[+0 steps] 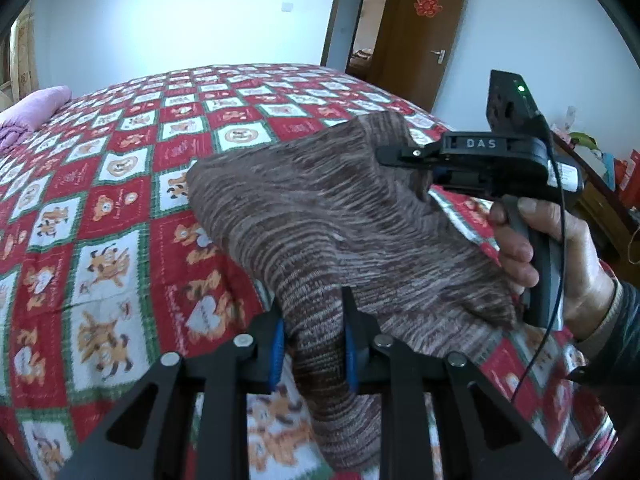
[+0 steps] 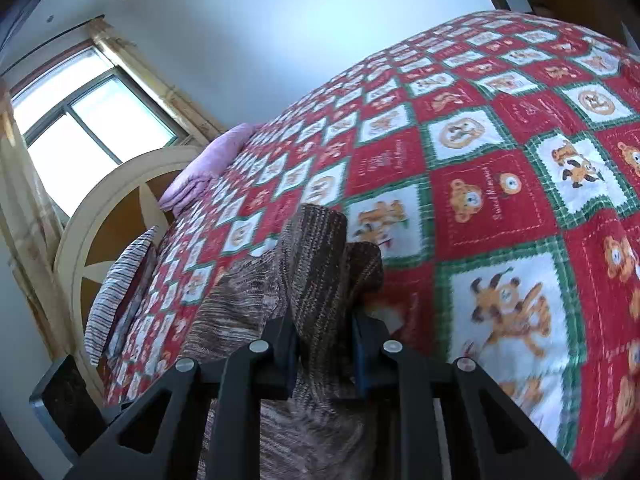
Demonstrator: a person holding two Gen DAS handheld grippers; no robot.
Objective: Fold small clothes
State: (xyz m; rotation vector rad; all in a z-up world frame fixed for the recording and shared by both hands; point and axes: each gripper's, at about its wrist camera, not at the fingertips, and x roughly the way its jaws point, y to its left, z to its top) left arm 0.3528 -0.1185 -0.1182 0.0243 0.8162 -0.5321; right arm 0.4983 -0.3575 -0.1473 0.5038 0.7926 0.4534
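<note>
A brown striped knit garment (image 1: 320, 216) is held up above the bed between both grippers. My left gripper (image 1: 314, 332) is shut on its lower edge, and cloth hangs down between the blue pads. My right gripper (image 1: 404, 160) shows from the side in the left wrist view, shut on the garment's upper right corner. In the right wrist view the right gripper (image 2: 324, 340) pinches a bunched fold of the garment (image 2: 320, 248), and more cloth drapes to the lower left.
The bed carries a red, white and green bear-pattern quilt (image 1: 120, 200). A pink folded blanket (image 1: 28, 116) lies at its far left, and a striped pillow (image 2: 116, 288) by the round headboard (image 2: 100, 216). An open door (image 1: 416, 28) and a cluttered side table (image 1: 608, 176) are to the right.
</note>
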